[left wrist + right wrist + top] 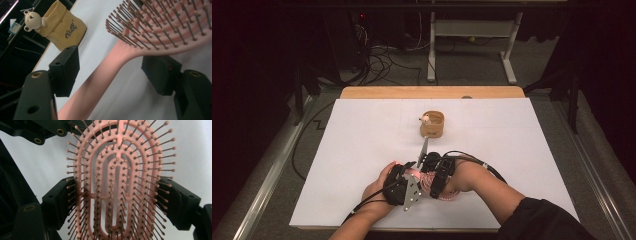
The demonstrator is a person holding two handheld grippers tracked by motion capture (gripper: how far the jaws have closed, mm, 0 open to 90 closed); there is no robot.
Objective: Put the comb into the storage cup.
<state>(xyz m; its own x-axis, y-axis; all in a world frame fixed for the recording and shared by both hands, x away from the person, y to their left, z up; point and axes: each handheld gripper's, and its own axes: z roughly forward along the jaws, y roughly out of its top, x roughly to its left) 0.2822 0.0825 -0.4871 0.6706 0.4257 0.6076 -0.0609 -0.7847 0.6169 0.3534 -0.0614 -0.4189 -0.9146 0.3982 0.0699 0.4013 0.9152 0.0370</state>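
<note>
A pink vented hairbrush [426,184] with ball-tipped bristles sits between my two hands near the table's front. My right gripper [117,205] is shut on the brush head [115,177], one pad against each bristled side. In the high view the right gripper [435,172] comes in from the right. My left gripper [112,67] straddles the pink handle [100,77]; the jaws stand apart with a gap on each side, so it is open. In the high view the left gripper [404,175] is left of the brush.
A small tan fabric bag [432,125] with a white bear figure [425,119] at its rim stands mid-table, beyond the grippers; it also shows upper left as the bag [65,27]. The white table top [362,145] ends in a wooden back edge [432,92]. Cables and desk legs lie on the floor behind.
</note>
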